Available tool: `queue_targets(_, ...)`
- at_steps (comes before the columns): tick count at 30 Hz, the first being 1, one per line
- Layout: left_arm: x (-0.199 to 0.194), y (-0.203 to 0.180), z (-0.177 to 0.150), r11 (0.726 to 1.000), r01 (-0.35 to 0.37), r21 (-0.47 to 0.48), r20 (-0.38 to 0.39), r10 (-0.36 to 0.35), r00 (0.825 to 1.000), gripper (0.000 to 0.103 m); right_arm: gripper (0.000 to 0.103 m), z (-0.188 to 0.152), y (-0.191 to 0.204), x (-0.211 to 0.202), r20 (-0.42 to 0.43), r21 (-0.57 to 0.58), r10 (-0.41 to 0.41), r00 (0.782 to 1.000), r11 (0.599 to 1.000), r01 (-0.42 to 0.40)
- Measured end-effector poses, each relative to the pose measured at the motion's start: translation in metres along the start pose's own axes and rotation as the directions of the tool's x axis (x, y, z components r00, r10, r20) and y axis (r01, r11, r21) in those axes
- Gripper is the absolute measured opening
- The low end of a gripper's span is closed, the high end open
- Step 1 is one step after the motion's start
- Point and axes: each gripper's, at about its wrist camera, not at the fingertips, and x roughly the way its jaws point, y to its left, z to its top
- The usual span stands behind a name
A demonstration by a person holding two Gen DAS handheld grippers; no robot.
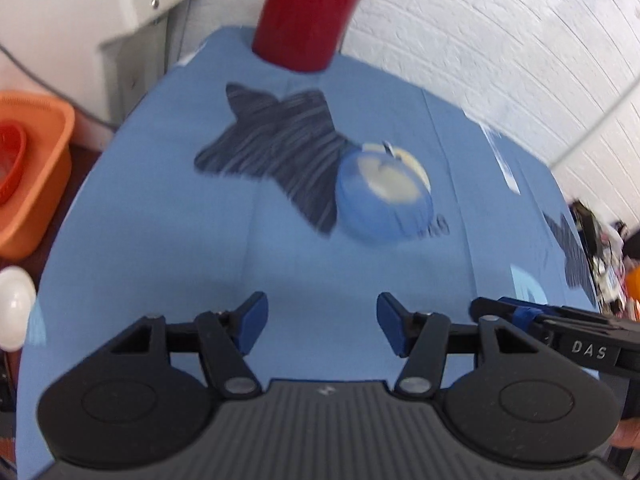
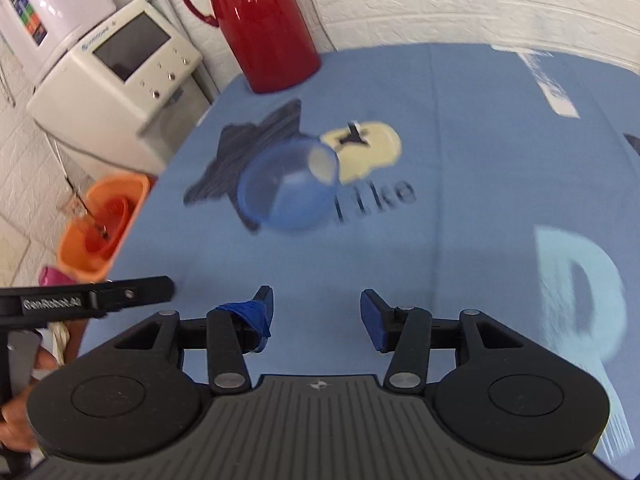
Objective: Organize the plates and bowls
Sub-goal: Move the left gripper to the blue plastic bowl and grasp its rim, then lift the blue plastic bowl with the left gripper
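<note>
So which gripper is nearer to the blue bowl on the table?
Right, probably, but only slightly. The right gripper has the blue bowl almost straight ahead of its open jaws. The left gripper has it ahead but off to its right. Neither touches it.

Blue bowl (image 2: 286, 188), blue printed tablecloth (image 2: 460, 240), red jug (image 2: 260, 28).

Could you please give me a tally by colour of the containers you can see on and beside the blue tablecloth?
Blue: 1, the blue bowl tipped on the cloth.
Red: 2, the red jug at the back and a red bowl inside the basin.
Orange: 1, the orange basin off the table's edge.
Total: 4
</note>
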Motion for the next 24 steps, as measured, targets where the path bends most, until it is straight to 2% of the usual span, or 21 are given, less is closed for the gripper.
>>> queue_targets(5, 0.046, -0.003, 0.045, 0.999, 0.016, -0.05, -0.012, -0.016, 1.0, 0.059, 0.034, 0.047, -0.003, 0.044, 0.041, 0.019, -0.057, 0.998, 0.998, 0.057)
queue_targets(9, 0.081, -0.005, 0.056, 0.999, -0.017, -0.048, -0.029, 0.016, 0.999, 0.059, 0.035, 0.065, -0.017, 0.074, 0.021, 0.043, -0.083, 0.996, 0.996, 0.082)
queue_targets(13, 0.105, -0.005, 0.056, 0.999, -0.028, -0.046, -0.058, 0.025, 0.998, 0.059, 0.036, 0.066, -0.024, 0.097, -0.024, 0.05, -0.088, 0.996, 0.995, 0.089)
queue_targets(14, 0.104, -0.007, 0.055, 0.999, -0.035, -0.034, -0.034, 0.033, 0.999, 0.059, 0.036, 0.065, -0.023, 0.101, -0.036, 0.046, -0.086, 0.996, 0.995, 0.087)
queue_targets(17, 0.104, -0.013, 0.051, 0.997, -0.08, 0.008, 0.005, 0.08, 0.997, 0.059, 0.037, 0.065, -0.016, 0.103, -0.02, -0.024, -0.106, 0.994, 0.994, 0.105)
queue_targets(24, 0.105, -0.011, 0.046, 0.996, -0.093, 0.012, 0.041, 0.092, 0.995, 0.059, 0.04, 0.054, -0.009, 0.104, 0.028, -0.132, -0.144, 0.989, 0.98, 0.146)
